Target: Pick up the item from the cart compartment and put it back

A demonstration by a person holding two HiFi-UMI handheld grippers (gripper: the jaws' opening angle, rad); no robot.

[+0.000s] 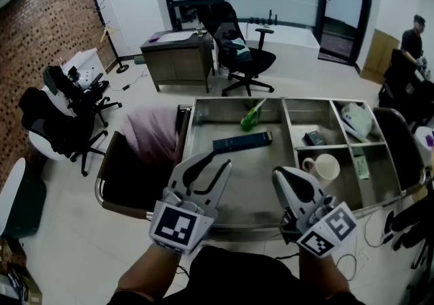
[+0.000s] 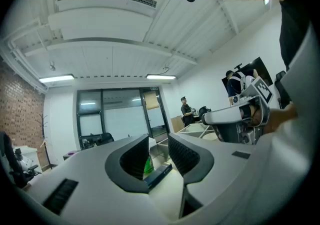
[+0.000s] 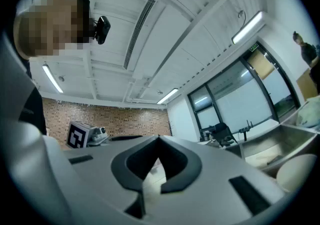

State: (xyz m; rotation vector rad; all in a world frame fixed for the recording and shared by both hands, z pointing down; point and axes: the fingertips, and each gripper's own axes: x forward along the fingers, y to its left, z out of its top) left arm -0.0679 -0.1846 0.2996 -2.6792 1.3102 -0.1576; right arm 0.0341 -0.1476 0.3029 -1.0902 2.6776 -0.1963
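Note:
The steel cart (image 1: 203, 104) stands below me. In its large left compartment lie a dark blue box (image 1: 243, 141) and a green item (image 1: 251, 117). My left gripper (image 1: 214, 161) hovers over the near part of that compartment, open, with nothing between its fingers. In the left gripper view the jaws stand apart around (image 2: 159, 151), and the blue box (image 2: 159, 173) and green item (image 2: 148, 166) show beyond the gap. My right gripper (image 1: 283, 176) hangs over the cart's near middle, shut and empty. Its tips meet in the right gripper view (image 3: 159, 140).
The right compartments hold a white mug (image 1: 324, 167), a dark small item (image 1: 314, 137), a white bag (image 1: 357, 120) and a green-white pack (image 1: 360, 163). A chair with pink cloth (image 1: 149, 137) stands left of the cart. Behind are a black office chair (image 1: 237, 49), a desk (image 1: 178, 56) and a person (image 1: 411, 39).

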